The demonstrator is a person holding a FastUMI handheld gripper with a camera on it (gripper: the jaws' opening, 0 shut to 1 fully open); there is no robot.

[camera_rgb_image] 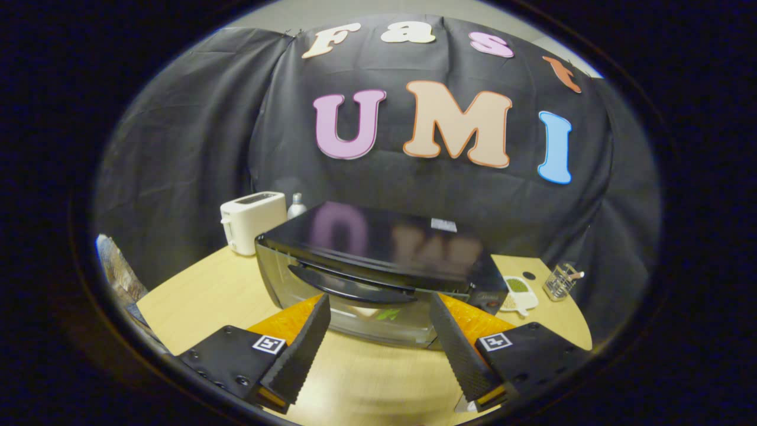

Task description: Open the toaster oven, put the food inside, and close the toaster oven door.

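The toaster oven point(378, 266) sat on the wooden table point(207, 290) just ahead of your fingers, door closed with its dark handle point(349, 285) across the front — something green showed behind the glass. Behind it stood a white toaster point(251, 220). Your gripper point(378, 313) was spread wide, pinching nothing.

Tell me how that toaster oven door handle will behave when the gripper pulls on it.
The door handle looks like a rigid, glossy curved bar, so it probably won't flex but may be slippery. The toaster oven sits loose on the smooth table, so a hard pull might slide it forward. The gripper is open, just short of the door.
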